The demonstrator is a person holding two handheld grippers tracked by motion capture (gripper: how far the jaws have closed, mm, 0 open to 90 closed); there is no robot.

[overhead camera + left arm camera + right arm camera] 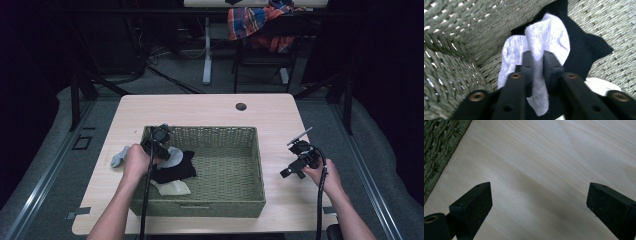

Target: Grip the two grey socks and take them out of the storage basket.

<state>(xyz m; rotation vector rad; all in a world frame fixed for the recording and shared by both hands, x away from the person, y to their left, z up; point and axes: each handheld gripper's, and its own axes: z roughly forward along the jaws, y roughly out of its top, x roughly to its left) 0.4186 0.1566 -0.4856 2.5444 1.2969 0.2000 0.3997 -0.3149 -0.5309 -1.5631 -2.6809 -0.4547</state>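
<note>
A green woven basket (235,200) stands in the middle of the wooden table (200,107). In its left end lie a black garment (179,169), a white sock (554,37) and a pale cream piece (175,188). My left gripper (537,56) reaches down into that left end, and its jaws are shut on a fold of the white sock, which bunches up between them over the black garment (586,50). My right gripper (539,197) hovers over bare table right of the basket, jaws wide open with nothing between them; it also shows in the high view (298,159).
A light grey sock (120,156) lies on the table just left of the basket. A round cable hole (241,106) sits near the table's far edge. Beyond the table stand a desk leg and a chair draped with plaid cloth (255,22).
</note>
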